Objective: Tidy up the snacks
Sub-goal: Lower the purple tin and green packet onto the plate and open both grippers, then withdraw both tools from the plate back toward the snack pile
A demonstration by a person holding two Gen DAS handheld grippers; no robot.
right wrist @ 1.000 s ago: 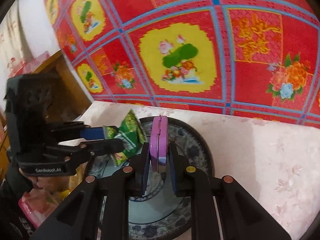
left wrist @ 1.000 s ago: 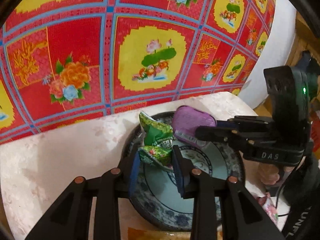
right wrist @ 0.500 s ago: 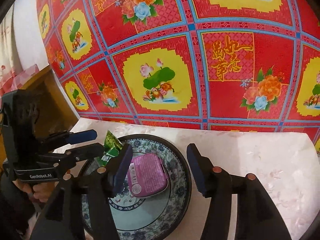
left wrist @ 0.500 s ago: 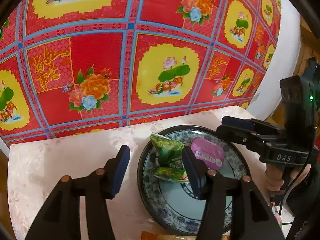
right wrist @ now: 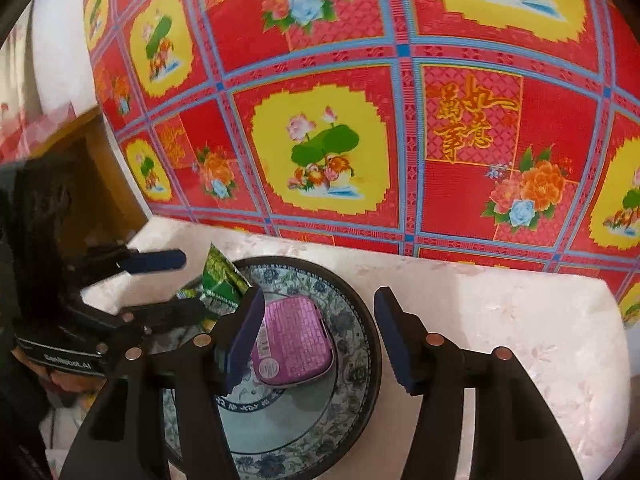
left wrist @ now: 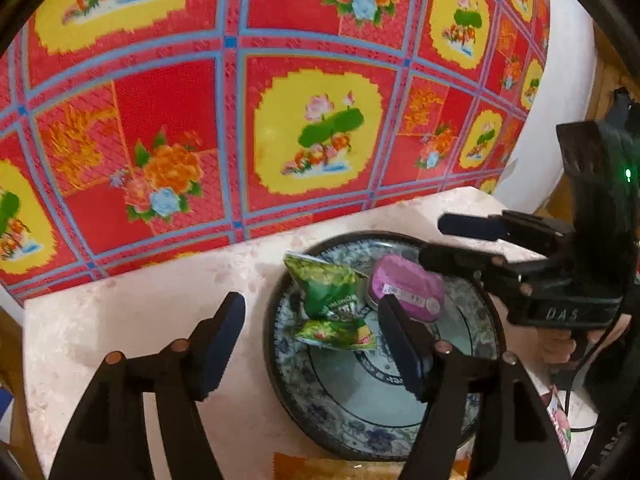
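A blue-and-white patterned plate (left wrist: pixel 472 420) sits on the pale table. In it lie two green snack packets (left wrist: pixel 328 288), one beneath the other, and a purple tin (left wrist: pixel 408 286). My left gripper (left wrist: pixel 312 344) is open and empty, hovering above the plate's left edge. My right gripper (right wrist: pixel 320 340) is open and empty above the plate (right wrist: pixel 356 360), with the purple tin (right wrist: pixel 296 340) below its left finger. The green packet (right wrist: pixel 220 276) lies at the plate's far left. The right gripper also shows in the left wrist view (left wrist: pixel 452 240), and the left gripper in the right wrist view (right wrist: pixel 168 284).
A red, yellow and blue floral cloth (left wrist: pixel 312 128) hangs right behind the table. The pale table top (right wrist: pixel 500 320) extends to the right of the plate. More wrapped snacks (left wrist: pixel 560 420) lie at the table's right side, partly hidden.
Both grippers opened and let go: the green packet and the purple tin now lie in the plate. Both grippers have drawn back and up from the plate.
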